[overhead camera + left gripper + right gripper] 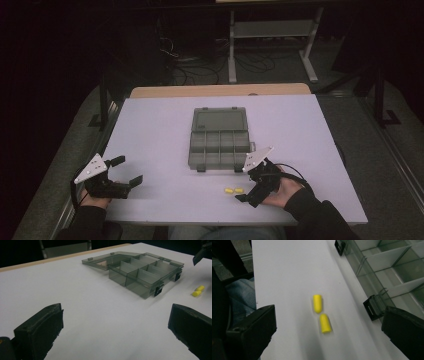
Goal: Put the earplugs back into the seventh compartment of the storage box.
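The white counter [150,130] carried everything, its far edge backed by a strip of bare wood. Near its middle sat the grey compartment box [219,145], lid thrown back toward twelve o'clock and the divided tray facing the person, its two black latches hanging off the near rim.

The left tongs [123,171] rested at about eight o'clock from the box, well apart from it, jaws spread wide and gripping nothing. The right tongs [245,196] hovered at about five o'clock from the box, also released, jaws parted either side of the target.

Smallest were the two yellow earplugs [233,190], lying on the counter just in front of the box at six o'clock, nearly end to end and almost touching; the right gripper view showed them [322,314] between its open jaws, close to one latch.

The likely trouble, as I judged it: the plugs were round and light, so a jaw landing off-centre could roll one away or flick it toward the near edge. Closing on both at once might squeeze one out sideways. The right jaw also stood near the latch and could nudge the box.
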The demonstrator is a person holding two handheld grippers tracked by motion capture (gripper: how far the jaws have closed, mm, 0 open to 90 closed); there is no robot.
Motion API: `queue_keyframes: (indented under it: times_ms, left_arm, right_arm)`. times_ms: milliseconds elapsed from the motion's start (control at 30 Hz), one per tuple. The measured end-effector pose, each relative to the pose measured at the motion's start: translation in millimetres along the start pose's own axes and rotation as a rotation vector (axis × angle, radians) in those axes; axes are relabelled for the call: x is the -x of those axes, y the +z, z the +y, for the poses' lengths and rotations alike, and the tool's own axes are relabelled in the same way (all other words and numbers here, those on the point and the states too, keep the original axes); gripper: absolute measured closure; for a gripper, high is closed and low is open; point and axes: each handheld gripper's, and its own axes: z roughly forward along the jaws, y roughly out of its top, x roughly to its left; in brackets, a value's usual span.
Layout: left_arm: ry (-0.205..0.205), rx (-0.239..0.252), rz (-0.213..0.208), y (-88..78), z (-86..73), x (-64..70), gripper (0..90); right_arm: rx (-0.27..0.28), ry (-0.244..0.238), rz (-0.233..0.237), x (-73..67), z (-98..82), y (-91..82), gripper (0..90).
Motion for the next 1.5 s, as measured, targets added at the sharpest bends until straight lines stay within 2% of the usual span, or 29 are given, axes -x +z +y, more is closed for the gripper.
queue_keyframes:
  times_ms: [167,367,500,633,800,867,900,967,1000,1033,1167,1333,1500]
  left_arm:
    - [-0.002,0.000,-0.003,0.2,-0.1,-0.2,0.0]
    - [-0.006,0.002,-0.009,0.2,-0.4,-0.6,0.0]
    - [-0.017,0.008,-0.011,0.0,-0.7,-1.2,0.0]
    - [-0.009,0.003,-0.014,0.4,-0.6,-0.9,0.0]
    - [-0.009,0.000,-0.015,0.7,-0.7,-0.6,0.0]
    - [-0.007,-0.003,-0.017,0.8,-0.8,-0.7,0.0]
    - [-0.009,-0.002,-0.017,0.9,-0.8,-0.7,0.0]
    - [-0.011,-0.001,-0.016,0.9,-0.8,-0.8,0.0]
    - [-0.011,0.000,-0.015,0.8,-0.8,-0.9,0.0]
    - [-0.012,0.001,-0.015,0.6,-0.7,-1.0,0.0]
    - [-0.012,0.001,-0.015,0.7,-0.7,-1.0,0.0]
    - [-0.007,0.001,-0.011,0.7,-0.6,-0.8,0.0]
    - [-0.008,0.001,-0.012,0.8,-0.6,-0.7,0.0]
  right_arm:
    - [-0.037,-0.018,0.006,-0.1,0.7,8.1,0.0]
    - [-0.081,-0.015,0.024,3.3,1.3,16.9,3.5]
    - [-0.105,-0.010,0.043,6.0,0.9,20.2,8.9]
    - [-0.125,-0.008,0.058,7.9,0.4,21.9,14.9]
    - [-0.157,-0.011,0.064,9.2,0.0,23.7,29.0]
    - [-0.159,-0.021,0.065,9.2,0.3,23.6,35.4]
    - [-0.157,-0.028,0.069,9.8,0.8,23.7,42.5]
    - [-0.155,-0.030,0.071,10.2,0.9,23.7,45.4]
    - [-0.158,-0.035,0.068,11.0,1.1,23.9,51.2]
    - [-0.158,-0.035,0.068,11.0,1.1,23.9,51.2]
    - [-0.166,-0.049,0.066,10.9,2.1,24.9,62.4]
    - [-0.188,-0.061,0.063,10.0,3.8,29.0,71.8]
    - [-0.199,-0.070,0.068,9.3,3.7,30.3,77.8]
